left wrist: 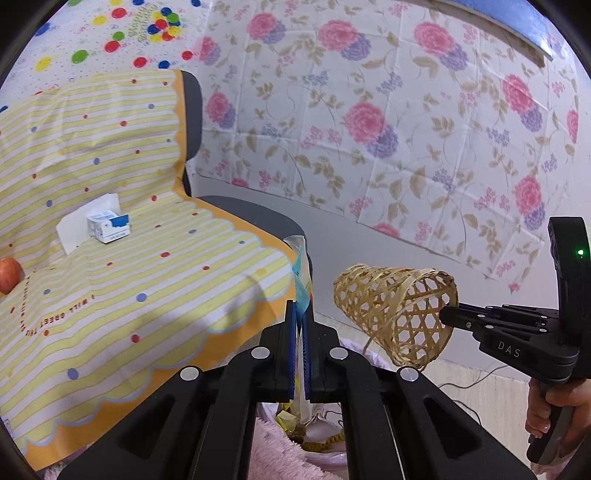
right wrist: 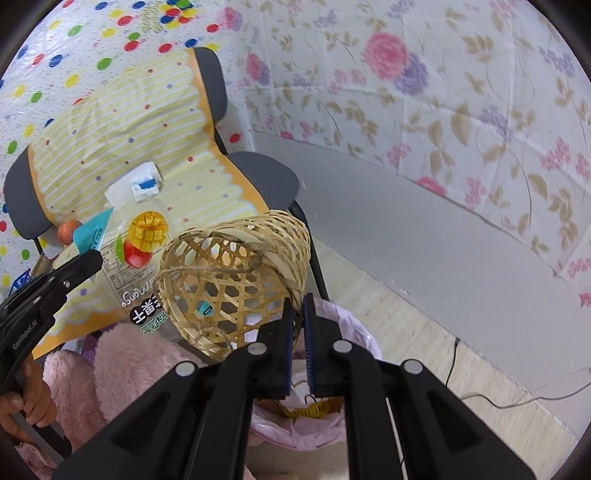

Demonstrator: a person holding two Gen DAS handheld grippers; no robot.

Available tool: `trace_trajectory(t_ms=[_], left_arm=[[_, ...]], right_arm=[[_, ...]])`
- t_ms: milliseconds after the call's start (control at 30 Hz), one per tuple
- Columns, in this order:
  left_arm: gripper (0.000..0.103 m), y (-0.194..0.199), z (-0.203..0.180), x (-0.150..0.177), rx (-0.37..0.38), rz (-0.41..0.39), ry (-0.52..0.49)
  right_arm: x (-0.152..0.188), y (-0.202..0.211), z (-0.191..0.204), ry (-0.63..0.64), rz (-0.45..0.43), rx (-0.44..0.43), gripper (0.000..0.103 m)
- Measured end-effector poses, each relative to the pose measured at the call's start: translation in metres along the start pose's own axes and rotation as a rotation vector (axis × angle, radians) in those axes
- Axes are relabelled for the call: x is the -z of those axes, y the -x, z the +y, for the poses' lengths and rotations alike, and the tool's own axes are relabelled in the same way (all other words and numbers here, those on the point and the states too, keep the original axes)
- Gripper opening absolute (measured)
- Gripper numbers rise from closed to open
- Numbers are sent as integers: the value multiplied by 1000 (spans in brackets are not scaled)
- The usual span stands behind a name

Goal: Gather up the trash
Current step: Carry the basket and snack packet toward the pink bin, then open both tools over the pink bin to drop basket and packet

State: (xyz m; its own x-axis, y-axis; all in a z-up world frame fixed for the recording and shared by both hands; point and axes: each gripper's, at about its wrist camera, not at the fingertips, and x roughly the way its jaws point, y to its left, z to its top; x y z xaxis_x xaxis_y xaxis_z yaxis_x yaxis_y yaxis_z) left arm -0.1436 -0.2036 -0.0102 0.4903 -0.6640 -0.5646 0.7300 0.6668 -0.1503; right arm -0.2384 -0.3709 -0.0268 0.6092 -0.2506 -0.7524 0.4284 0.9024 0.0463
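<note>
A dark grey chair (left wrist: 194, 110) stands against the wall, its back and seat draped in a yellow striped cloth (left wrist: 110, 155) with coloured dots and an orange scalloped edge; behind it hangs a white sheet with bright balloons (left wrist: 122, 33); to the right a floral sheet (left wrist: 369, 110) of pink and purple blooms covers the wall above a bare grey strip (right wrist: 388, 229); the floor (right wrist: 424, 350) is pale, crossed by a thin black cable (right wrist: 452, 363); the light is soft and even.
</note>
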Motion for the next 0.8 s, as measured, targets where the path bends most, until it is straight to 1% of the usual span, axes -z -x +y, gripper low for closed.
trace_trajectory(t_ms=[167, 233, 267, 333, 367, 400, 467, 500, 533, 600, 667, 800], left_arm=[[4, -22, -10, -3, 20, 30, -24], [8, -29, -12, -4, 25, 37, -31], [9, -31, -13, -5, 28, 43, -33], [23, -38, -12, -5, 34, 62, -34], [40, -40, -11, -5, 40, 71, -35], [48, -41, -10, -4, 39, 73, -33], [50, -40, -7, -3, 42, 74, -27], [51, -39, -7, -3, 37, 74, -25], [51, -39, -6, -3, 29, 73, -20], [53, -33, -1, -2, 7, 71, -9], [57, -26, 5, 1, -43, 70, -8], [58, -10, 22, 3, -98, 74, 26]], right_arm=[[5, -19, -11, -35, 37, -5, 7], [6, -28, -15, -55, 35, -36, 8], [7, -33, -15, -56, 37, -35, 10], [7, -42, -16, -61, 42, -37, 11], [8, -46, -17, -67, 47, -49, 11], [8, -50, -18, -75, 54, -54, 12], [7, -53, -17, -72, 64, -55, 18], [7, -52, -16, -65, 62, -54, 23], [6, -50, -15, -60, 57, -50, 24], [4, -45, -15, -55, 48, -41, 24], [0, -41, -15, -54, 40, -40, 25], [-7, -28, -10, -45, 12, -50, 25]])
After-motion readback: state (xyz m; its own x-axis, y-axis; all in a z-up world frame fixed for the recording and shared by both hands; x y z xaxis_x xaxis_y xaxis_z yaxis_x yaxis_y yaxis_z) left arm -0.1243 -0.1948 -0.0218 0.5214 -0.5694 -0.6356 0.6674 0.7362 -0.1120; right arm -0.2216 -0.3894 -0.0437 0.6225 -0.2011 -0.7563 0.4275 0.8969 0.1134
